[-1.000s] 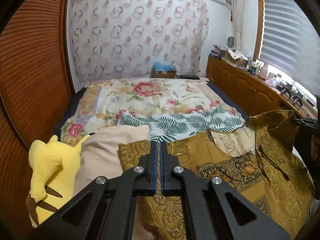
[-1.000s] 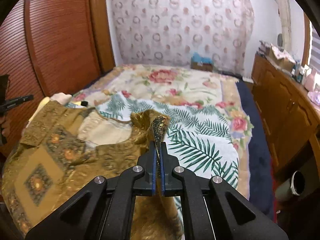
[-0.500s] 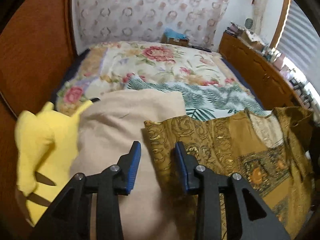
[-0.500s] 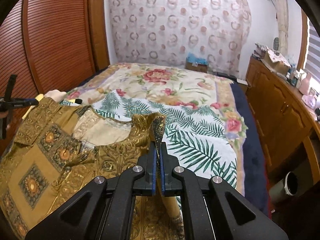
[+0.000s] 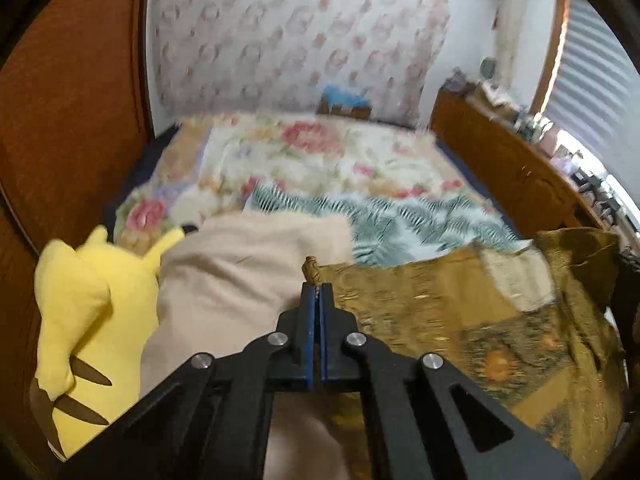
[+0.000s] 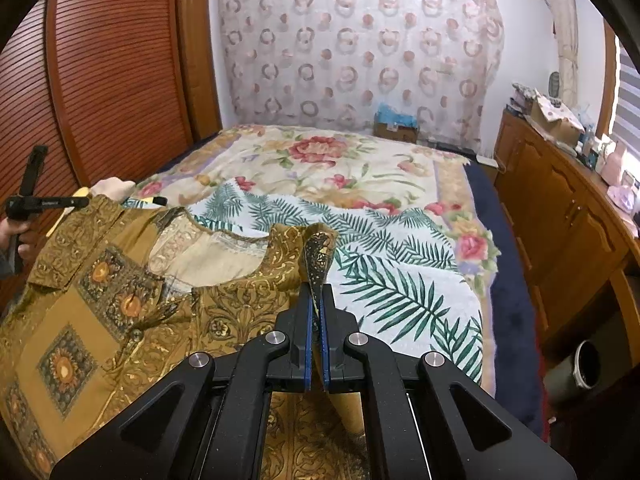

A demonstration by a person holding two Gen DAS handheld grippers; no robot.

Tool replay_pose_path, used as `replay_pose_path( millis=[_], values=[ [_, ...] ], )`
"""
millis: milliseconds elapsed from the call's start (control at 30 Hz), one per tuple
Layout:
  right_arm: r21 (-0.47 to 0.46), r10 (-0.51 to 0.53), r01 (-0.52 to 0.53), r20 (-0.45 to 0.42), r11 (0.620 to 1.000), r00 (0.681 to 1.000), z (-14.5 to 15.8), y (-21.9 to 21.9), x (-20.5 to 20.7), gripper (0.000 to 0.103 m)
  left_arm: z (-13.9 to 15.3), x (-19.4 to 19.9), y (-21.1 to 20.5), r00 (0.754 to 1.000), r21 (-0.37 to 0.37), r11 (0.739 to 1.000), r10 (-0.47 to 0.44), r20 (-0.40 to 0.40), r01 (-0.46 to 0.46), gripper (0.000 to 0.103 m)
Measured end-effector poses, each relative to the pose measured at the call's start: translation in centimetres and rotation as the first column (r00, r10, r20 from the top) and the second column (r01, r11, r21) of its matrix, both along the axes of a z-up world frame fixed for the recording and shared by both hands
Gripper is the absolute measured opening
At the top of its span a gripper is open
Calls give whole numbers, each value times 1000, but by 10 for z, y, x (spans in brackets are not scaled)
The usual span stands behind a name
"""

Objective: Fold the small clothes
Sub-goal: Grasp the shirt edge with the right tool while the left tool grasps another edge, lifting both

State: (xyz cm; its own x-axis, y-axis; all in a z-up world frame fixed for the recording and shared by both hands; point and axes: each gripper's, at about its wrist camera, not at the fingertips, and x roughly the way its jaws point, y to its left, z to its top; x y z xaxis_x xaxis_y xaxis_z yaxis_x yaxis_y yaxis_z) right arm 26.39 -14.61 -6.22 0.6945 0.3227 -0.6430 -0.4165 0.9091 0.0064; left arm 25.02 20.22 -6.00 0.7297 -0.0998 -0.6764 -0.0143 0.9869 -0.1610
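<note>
Item: one small mustard-gold patterned garment (image 6: 120, 320), woven look, covered in scrolling leaf ornament with dark square medallions holding orange flower heads; a pale cream lining shows through the scooped neck opening. It lies spread across the near end of the bed, partly over a white cloth printed with green palm fronds (image 6: 400, 280) and partly over a plain beige cushion (image 5: 248, 272).

Left gripper (image 5: 317, 292) — black frame, blue-lined fingers, closed tight on a small bunched corner of the garment's edge, a nub of gold fabric poking out past the tips. That view is motion-blurred.

Right gripper (image 6: 317, 304) — same make, closed on the opposite upper corner, which stands up in a narrow twisted fold above the pads.

Also present: a floral bedspread with red roses (image 6: 320, 160); a yellow plush toy with brown stripes (image 5: 88, 312) just beside the cushion; a reddish slatted wooden door (image 6: 100, 80); a ring-patterned curtain (image 6: 360, 48); a wooden cabinet (image 6: 560, 208).
</note>
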Motion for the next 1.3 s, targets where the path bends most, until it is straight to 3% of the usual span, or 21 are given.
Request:
replay_pose_path(
  millis=[100,333,467,633,900,1033,1233,1300],
  values=[
    [7,-12,11,24,1000,1000,6,-2,-9,0,28,-35,-14,996,20,999,-31,84,29,0],
    [84,-27,17,111,996,994,37,-13,-55,0,63,-118,-39,976,29,996,-92,195,88,0],
    [121,-40,24,134,992,990,45,-27,-98,0,65,-174,-45,967,19,994,-106,230,105,0],
    [139,-58,42,109,989,992,33,-58,-163,0,47,-229,-38,976,-9,996,-87,202,91,0],
    [126,-95,97,-17,987,995,-5,-98,-223,0,18,-267,-22,992,-33,999,-26,121,30,0],
    [118,-94,102,-68,988,993,-13,-113,-240,0,15,-270,-22,994,-8,999,-38,102,39,17],
    [92,-145,147,-27,985,989,-2,-123,-239,7,35,-270,-19,987,1,1000,-30,158,31,28],
    [94,-160,160,-1,983,987,5,-127,-239,16,45,-268,-16,982,-12,999,-28,186,30,29]
  ],
)
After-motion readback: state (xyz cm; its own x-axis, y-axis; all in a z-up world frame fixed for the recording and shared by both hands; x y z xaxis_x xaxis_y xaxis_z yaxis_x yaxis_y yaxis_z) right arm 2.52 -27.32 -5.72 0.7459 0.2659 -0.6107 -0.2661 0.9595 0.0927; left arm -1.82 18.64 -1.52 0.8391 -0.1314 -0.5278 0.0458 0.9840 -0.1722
